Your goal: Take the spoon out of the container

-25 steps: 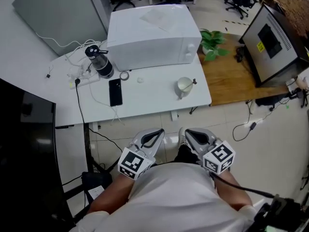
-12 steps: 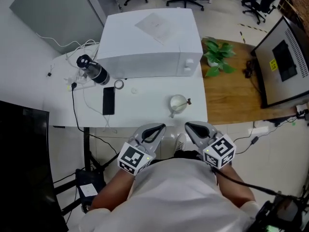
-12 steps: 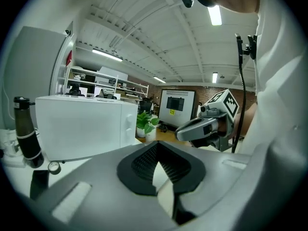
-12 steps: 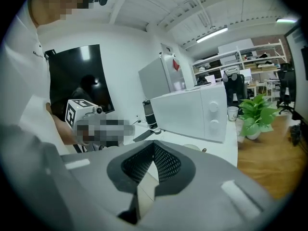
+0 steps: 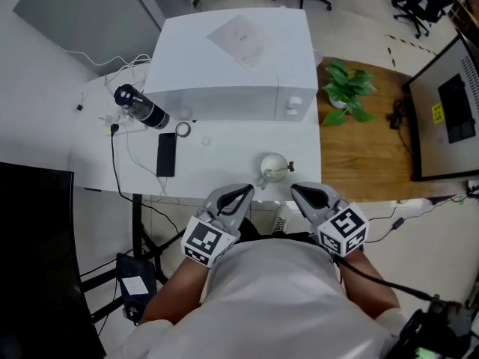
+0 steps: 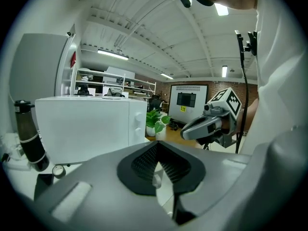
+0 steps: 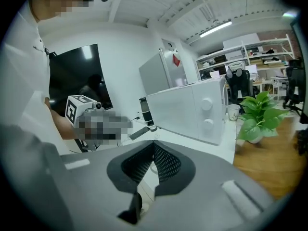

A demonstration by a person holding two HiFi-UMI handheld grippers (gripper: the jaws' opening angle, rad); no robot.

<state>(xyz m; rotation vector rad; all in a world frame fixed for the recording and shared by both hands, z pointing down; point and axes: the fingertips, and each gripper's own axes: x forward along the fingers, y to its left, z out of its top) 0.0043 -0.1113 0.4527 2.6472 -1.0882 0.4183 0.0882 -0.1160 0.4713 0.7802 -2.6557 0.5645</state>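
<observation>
A white cup (image 5: 272, 164) stands near the front edge of the white table (image 5: 224, 167), with the spoon's dark handle (image 5: 287, 167) sticking out to its right. My left gripper (image 5: 241, 192) and right gripper (image 5: 301, 190) hang side by side just in front of the table edge, below the cup in the head view. Both are shut with nothing between the fingers. In the left gripper view its jaw tips (image 6: 156, 146) meet, and the right gripper's jaws (image 6: 195, 128) show beyond them. The right gripper view shows its own tips (image 7: 154, 146) touching too.
A white microwave (image 5: 232, 58) fills the back of the table. A black bottle (image 5: 138, 107), cables, a tape roll (image 5: 182, 129) and a black phone (image 5: 166, 154) lie at the left. A wooden table (image 5: 367, 152) with a potted plant (image 5: 346, 92) adjoins on the right.
The view has shifted toward the table, so the cup now sits just beyond the two grippers. Both grippers stay shut and keep their places before the body.
</observation>
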